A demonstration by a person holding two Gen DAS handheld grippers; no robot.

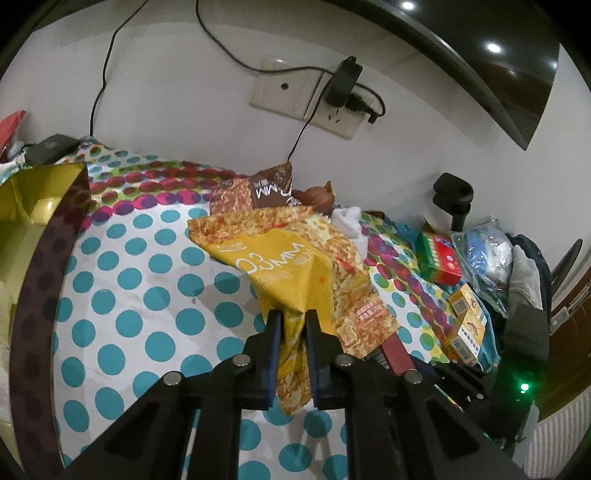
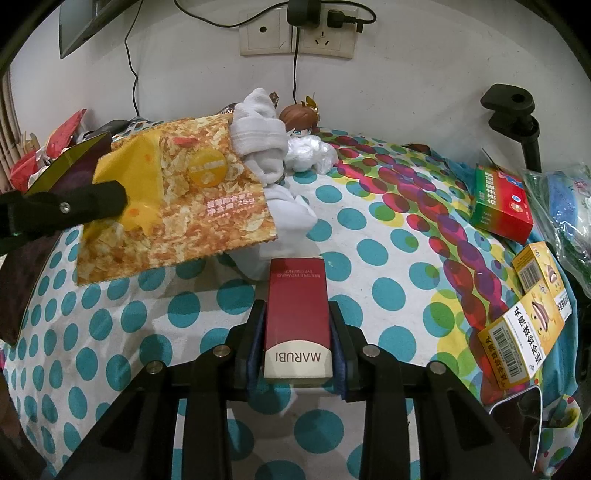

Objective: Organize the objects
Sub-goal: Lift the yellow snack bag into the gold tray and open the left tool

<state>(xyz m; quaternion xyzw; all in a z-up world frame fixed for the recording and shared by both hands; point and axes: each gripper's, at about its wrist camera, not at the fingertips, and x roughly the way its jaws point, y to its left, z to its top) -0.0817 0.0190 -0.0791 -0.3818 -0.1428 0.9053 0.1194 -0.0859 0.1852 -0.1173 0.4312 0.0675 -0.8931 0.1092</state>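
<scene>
Polka-dot tablecloth (image 2: 369, 236) under everything, white wall with a socket plate (image 2: 295, 35) behind. Left gripper (image 1: 291, 317) pinched onto a corner of the yellow snack bag (image 1: 288, 266), bag lifted off the cloth, just left of the white socks (image 2: 262, 147). Right gripper (image 2: 297, 317) clamped on the sides of the red MARUBI box (image 2: 297, 306), box just in front of the socks. Doll (image 2: 301, 123) behind the socks; green-red box (image 2: 502, 205) and yellow boxes (image 2: 524, 343) well to their right.
</scene>
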